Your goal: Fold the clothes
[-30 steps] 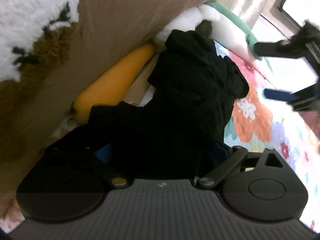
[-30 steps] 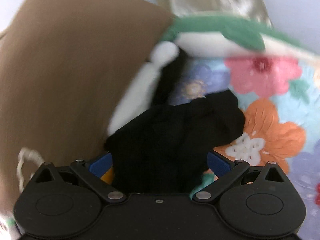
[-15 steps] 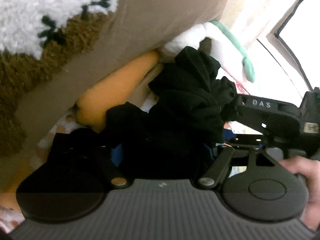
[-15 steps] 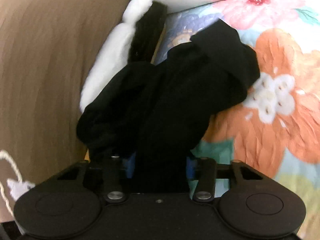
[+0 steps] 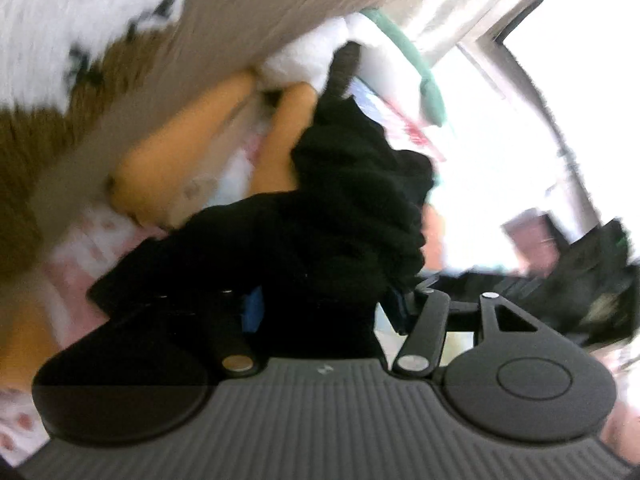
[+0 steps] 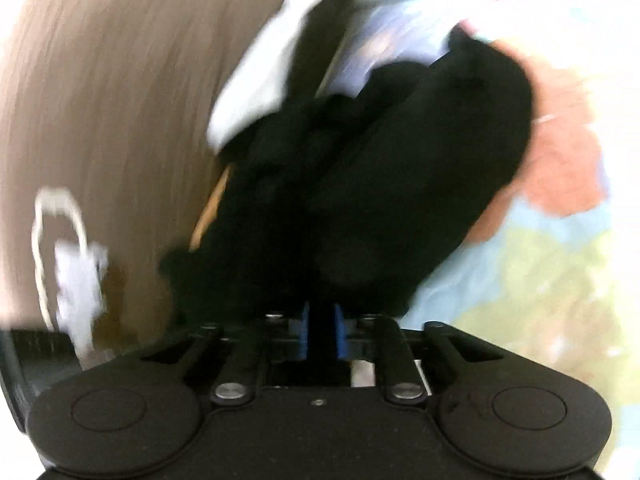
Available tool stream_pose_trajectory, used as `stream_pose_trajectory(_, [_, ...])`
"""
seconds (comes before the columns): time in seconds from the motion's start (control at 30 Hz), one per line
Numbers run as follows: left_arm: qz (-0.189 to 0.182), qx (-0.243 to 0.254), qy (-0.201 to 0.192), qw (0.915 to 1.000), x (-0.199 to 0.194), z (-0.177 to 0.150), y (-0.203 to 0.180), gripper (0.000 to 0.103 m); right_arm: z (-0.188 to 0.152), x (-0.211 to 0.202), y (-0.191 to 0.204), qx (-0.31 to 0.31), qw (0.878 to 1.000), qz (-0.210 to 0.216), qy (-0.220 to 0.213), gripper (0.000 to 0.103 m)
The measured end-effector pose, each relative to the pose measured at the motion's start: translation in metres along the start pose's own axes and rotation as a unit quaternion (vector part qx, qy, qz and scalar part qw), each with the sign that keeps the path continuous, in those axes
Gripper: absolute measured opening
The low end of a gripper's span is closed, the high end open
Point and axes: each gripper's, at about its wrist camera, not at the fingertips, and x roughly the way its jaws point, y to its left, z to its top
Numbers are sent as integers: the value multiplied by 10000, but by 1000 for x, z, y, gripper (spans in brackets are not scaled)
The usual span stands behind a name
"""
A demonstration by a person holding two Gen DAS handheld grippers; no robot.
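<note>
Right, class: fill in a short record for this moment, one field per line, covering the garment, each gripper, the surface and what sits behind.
garment: black garment, bunched, not flat
right gripper: right gripper shut on the black garment, blue pads nearly together with cloth between
left gripper: left gripper, jaws partly apart, black cloth filling the gap; grip unclear
surface: floral bedspread
behind: brown cushion; orange plush toy; white plush toy
image quality: both views motion-blurred
</note>
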Motion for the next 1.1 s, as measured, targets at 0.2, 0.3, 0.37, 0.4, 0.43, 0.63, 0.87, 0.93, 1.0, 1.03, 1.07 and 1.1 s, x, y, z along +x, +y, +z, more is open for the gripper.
stream_pose_trajectory(0.2, [228,307,-95,9992,27,-5,-18,84,28,8,-28,998,9905,-148,-930,90])
stream_pose_trajectory(0.3, [13,81,-98,9999,39,0,-16,96,33,33,-37,872,9939,-333,-592,93])
stream_pose_trajectory(0.37, [-234,-261,-83,9994,42,5,-7,98,29,42,-29,-19,9974,-441,-574,96])
stream_pose_trajectory(0.4, [-356,-435,-88,9984,42,7,-2,98,26,39,-24,-311,9961,-565,-611,94])
stream_pose_trajectory(0.43, [-428,-449,-61,9981,41,8,1,96,23,37,-24,-278,9965,-419,-669,84])
stream_pose_trajectory(0.63, [-539,-230,148,9982,39,10,-2,70,-8,29,-18,-51,9923,-354,-1186,32])
stream_pose_trajectory(0.87, [-1071,-90,314,9937,23,2,-17,59,-44,-20,-3,107,9884,-87,-1510,29])
stream_pose_trajectory(0.93, [-1318,-17,430,9903,20,-2,-26,59,-51,-37,-7,282,9866,59,-1608,29])
stream_pose_trajectory(1.0, [-1606,88,547,9855,15,-7,-37,59,-63,-61,-11,337,9835,115,-1771,29])
stream_pose_trajectory(1.03, [-1751,149,630,9824,9,-9,-40,59,-70,-72,-11,359,9818,125,-1861,29])
stream_pose_trajectory(1.07, [-1895,202,730,9789,7,-13,-46,59,-78,-83,-12,381,9800,134,-1950,29])
stream_pose_trajectory(1.1, [-2040,257,834,9751,6,-16,-53,59,-85,-95,-12,382,9782,89,-2038,29])
